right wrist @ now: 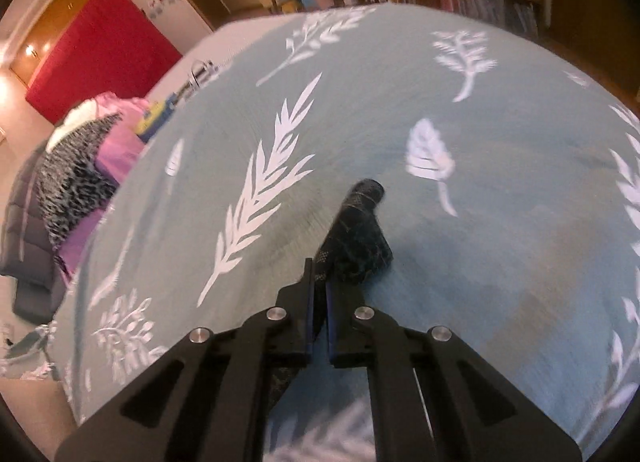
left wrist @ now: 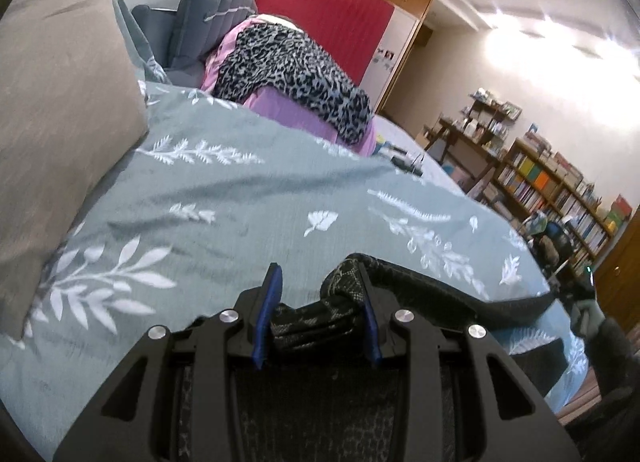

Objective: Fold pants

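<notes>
Your left gripper [left wrist: 322, 290] is clamped on a bunched fold of the dark patterned pants [left wrist: 440, 294]: the cloth fills the gap between its blue pads [left wrist: 274, 294], and both press into it. From that grip the pants run off to the gripper's right as a long dark band, lifted just above the bed [left wrist: 240, 198], towards your gloved right hand [left wrist: 592, 310] at the frame's edge.

Your right gripper [right wrist: 319, 282] has its jaws drawn together on another part of the pants [right wrist: 360, 234]. A narrow strip of the fabric is pinched between the pads, and a dark wad of it sticks out just beyond the fingertips, above the grey-green bedcover with white leaves.

Well ahead of the left gripper, a leopard-print garment [left wrist: 288, 78] lies over a purple pile [left wrist: 304, 114] on the bed. A grey pillow [left wrist: 52, 102] sits to that gripper's left, and bookshelves [left wrist: 560, 190] stand far off to its right.
</notes>
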Available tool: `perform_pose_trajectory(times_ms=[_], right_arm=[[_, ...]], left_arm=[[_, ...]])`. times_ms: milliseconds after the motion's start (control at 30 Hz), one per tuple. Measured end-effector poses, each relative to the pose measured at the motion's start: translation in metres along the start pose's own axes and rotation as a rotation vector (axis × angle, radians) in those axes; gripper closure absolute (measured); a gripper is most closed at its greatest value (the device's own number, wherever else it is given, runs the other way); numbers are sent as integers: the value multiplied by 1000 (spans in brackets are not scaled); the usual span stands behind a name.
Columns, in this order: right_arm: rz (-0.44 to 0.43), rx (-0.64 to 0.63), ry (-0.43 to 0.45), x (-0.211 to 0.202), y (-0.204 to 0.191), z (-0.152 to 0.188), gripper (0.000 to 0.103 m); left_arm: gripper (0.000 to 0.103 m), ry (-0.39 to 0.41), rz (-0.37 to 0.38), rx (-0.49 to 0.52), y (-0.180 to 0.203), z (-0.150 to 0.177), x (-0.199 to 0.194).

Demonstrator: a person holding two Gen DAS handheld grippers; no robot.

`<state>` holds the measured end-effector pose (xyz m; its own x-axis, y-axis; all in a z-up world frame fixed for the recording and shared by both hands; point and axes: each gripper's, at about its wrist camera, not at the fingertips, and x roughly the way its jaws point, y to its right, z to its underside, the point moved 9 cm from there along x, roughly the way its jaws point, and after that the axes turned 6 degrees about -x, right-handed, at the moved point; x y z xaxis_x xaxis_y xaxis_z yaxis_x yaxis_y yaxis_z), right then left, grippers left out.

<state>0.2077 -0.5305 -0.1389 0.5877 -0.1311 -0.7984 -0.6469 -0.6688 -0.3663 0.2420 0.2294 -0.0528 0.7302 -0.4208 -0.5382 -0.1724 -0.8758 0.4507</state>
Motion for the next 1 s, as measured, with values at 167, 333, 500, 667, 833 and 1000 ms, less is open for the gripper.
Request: perform_pose_trajectory(times_ms=[167, 333, 500, 667, 833, 1000], right_arm=[[-20, 26, 57, -65, 26, 31, 99], [-23, 80, 37, -93, 70, 91, 99], [-16, 168, -21, -87, 117, 147, 99], [-52, 205, -18, -73, 133, 166, 99], [-22, 133, -1, -74, 128, 163, 99], [-52, 163, 8, -77, 135, 167, 96]], left_arm=[[67, 16, 18, 0, -7, 5, -19], [67, -5, -4, -2, -24, 40, -48], [65, -66, -40, 6, -36, 86, -56], [57, -134, -142, 34, -58, 115, -48], [41, -138, -203, 72, -65, 122, -55], [25, -169, -267, 85, -71, 129, -63]])
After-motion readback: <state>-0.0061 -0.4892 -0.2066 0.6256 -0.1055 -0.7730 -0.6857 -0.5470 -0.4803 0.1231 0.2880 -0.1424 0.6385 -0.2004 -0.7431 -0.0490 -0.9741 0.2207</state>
